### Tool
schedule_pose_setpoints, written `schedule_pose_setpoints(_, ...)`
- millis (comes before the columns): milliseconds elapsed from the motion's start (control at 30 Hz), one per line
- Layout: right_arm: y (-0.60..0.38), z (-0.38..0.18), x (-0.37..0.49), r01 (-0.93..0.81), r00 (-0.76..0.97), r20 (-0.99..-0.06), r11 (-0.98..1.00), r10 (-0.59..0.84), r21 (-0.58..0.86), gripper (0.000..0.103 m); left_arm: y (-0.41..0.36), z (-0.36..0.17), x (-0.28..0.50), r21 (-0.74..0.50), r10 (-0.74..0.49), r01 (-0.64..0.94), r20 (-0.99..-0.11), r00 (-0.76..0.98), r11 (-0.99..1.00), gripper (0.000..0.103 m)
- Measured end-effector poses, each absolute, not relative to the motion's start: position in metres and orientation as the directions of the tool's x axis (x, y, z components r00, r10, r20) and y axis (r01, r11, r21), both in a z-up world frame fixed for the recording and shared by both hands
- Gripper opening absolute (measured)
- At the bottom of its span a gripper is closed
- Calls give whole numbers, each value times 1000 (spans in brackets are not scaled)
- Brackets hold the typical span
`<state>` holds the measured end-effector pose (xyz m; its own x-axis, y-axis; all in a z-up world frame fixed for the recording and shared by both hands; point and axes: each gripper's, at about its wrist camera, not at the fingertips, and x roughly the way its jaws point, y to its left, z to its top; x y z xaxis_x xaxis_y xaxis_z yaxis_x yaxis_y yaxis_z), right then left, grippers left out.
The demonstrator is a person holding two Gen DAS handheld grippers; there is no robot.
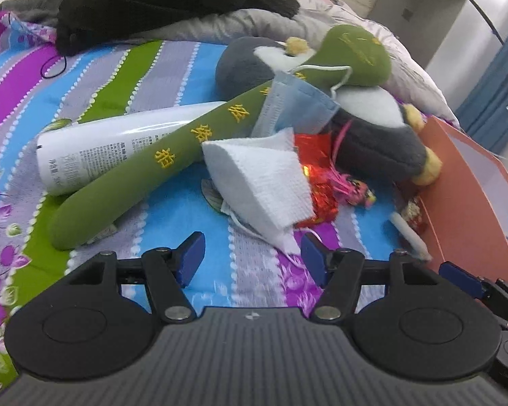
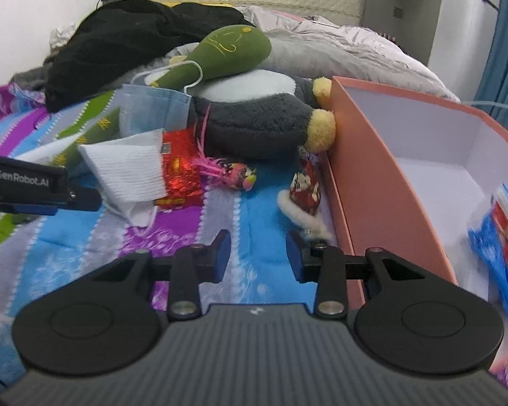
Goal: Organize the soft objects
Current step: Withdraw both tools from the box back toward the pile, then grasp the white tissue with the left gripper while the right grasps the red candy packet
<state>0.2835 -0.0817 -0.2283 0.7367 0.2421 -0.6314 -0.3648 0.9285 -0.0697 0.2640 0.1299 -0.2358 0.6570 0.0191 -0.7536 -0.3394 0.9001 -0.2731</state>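
While both grippers hang over the striped bedspread with nothing between their jaws, the left gripper spread wide and the right gripper gapped narrower, the soft stuff sits heaped just ahead: a folded white cloth nearest, a blue face mask draped on the green plush stick, and a grey penguin plush touching the pink box. A white bottle lies under the stick, which has yellow embroidered characters, and "GenRobot.AI" shows on the left gripper in the right view.
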Motion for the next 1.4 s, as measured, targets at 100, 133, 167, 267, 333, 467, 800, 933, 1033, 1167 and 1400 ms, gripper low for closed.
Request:
schedule_pose_setpoints(100,-78,-234,298,-359,742,-629,929,231,-82,38,135,-243,276,-278,22,-349,-754,657,895,65)
schedule_pose_setpoints(133,-77,-236,303,-354,746,-628,931,223,-90,38,135,-244,280,-275,25,-350,-754,656,895,63)
schedule_pose_setpoints(167,-76,-238,308,-349,749,-627,932,215,-97,38,136,-246,284,-275,25,-349,-753,657,896,62)
schedule_pose_setpoints(267,-71,-247,318,-334,765,-621,930,172,-154,36,140,-251,294,-283,20,-347,-749,662,894,59)
schedule_pose_setpoints(333,-69,-254,323,-324,764,-629,928,143,-183,33,141,-255,300,-294,6,-342,-752,659,893,54)
schedule_pose_setpoints(467,-68,-268,331,-319,762,-640,917,99,-239,16,144,-264,311,-305,-5,-345,-755,656,887,38)
schedule_pose_setpoints(800,-74,-254,315,-342,774,-616,916,147,-211,3,142,-251,301,-334,-41,-300,-726,687,894,4)
schedule_pose_setpoints(933,-77,-241,307,-340,784,-598,921,165,-192,3,138,-239,294,-348,-50,-285,-708,705,893,3)
schedule_pose_setpoints(1033,-80,-234,307,-326,792,-586,931,173,-165,3,134,-231,286,-350,-53,-275,-697,715,896,3)
schedule_pose_setpoints(1167,-77,-235,317,-304,787,-597,940,157,-154,7,132,-225,277,-356,-50,-279,-690,722,892,3)
schedule_pose_setpoints(1400,-70,-249,340,-294,765,-629,945,142,-144,32,131,-223,271,-362,-53,-280,-689,723,889,3)
